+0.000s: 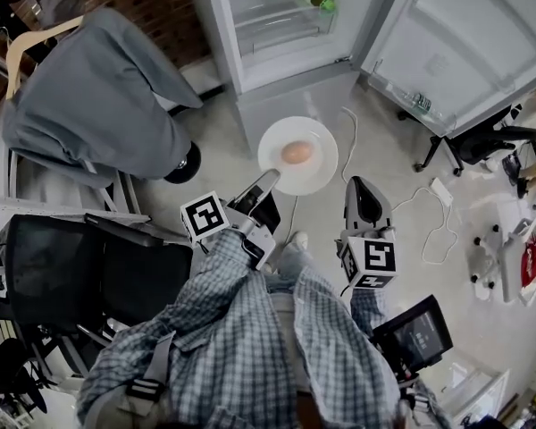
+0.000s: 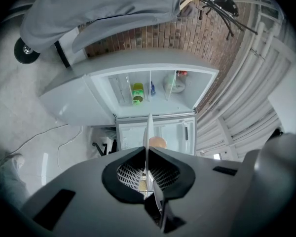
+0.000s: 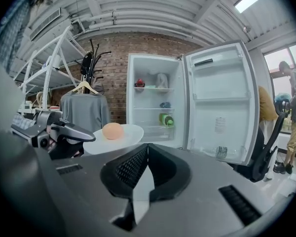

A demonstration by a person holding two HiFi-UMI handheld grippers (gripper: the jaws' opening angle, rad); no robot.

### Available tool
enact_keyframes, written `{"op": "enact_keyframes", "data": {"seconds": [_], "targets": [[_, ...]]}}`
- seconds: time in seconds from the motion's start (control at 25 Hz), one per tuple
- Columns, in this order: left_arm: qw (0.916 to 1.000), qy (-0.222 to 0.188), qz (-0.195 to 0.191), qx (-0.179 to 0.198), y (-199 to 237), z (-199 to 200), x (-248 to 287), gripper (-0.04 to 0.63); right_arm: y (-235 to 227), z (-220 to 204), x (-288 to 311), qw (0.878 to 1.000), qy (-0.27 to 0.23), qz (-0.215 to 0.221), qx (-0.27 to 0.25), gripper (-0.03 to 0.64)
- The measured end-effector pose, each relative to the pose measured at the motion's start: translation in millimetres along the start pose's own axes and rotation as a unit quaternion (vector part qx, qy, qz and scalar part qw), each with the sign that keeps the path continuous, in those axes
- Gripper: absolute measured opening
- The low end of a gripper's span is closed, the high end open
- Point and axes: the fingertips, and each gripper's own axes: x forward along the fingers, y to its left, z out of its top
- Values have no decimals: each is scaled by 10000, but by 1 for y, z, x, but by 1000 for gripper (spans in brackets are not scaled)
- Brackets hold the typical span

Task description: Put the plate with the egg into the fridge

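Head view is showing your left gripper (image 1: pixel 268 181) clamping the near rim of the round white ceramic plate (image 1: pixel 326 164), which is hanging in the air before the open white fridge (image 1: pixel 286 70). Stiff, slick and brittle, the plate is probably levering on that one-edge hold. The loose tan egg (image 1: pixel 297 153) is riding mid-plate, free to roll. Your right gripper (image 1: pixel 361 189) is hanging closed and empty.

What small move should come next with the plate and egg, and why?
Probably ease the left hand-held gripper forward, keeping the plate level. It is shut on the plate's rim, the egg rests on top, and the fridge stands open ahead, with the plate not yet inside.
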Motion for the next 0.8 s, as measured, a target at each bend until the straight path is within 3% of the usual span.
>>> {"op": "enact_keyframes", "data": {"seconds": [0.8], "targets": [[9977, -663, -4, 107, -7, 9, 84, 17, -75, 23, 66, 9974, -78, 669, -253, 8]]}}
